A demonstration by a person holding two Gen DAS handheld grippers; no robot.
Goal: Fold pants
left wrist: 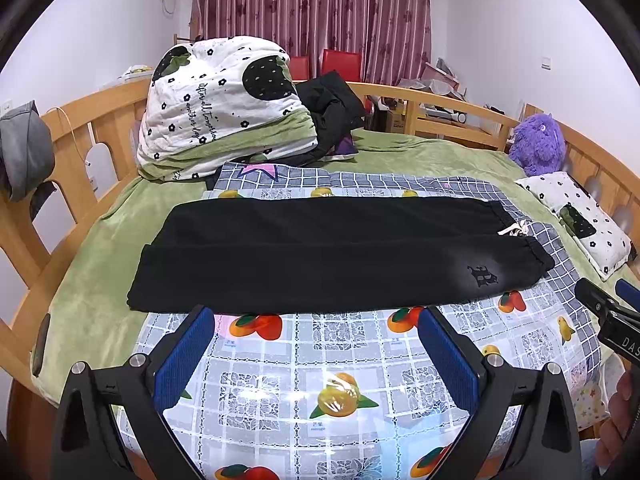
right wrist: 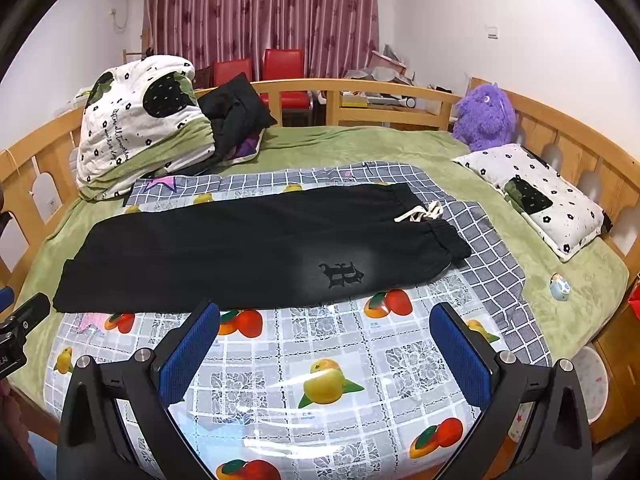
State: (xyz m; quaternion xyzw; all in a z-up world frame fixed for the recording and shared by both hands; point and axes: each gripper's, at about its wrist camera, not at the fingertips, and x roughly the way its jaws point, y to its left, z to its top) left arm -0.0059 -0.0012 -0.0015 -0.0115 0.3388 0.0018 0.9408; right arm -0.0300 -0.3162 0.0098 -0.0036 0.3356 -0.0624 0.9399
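Both grippers, left gripper [left wrist: 316, 330] and right gripper [right wrist: 324, 326], hang with jaws apart and empty; at twelve o'clock the black pants [right wrist: 248, 248] lie leg-on-leg on the fruit-print cloth [right wrist: 332, 360]; pinching only the top layer could spoil the fold

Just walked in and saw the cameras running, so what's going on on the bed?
A person holds two grippers over a bed to fold black pants. The pants lie flat on a fruit-print plastic sheet, legs laid together, waistband to the right. The left gripper and right gripper are both open, just short of the near edge and holding nothing. No fold is underway yet.
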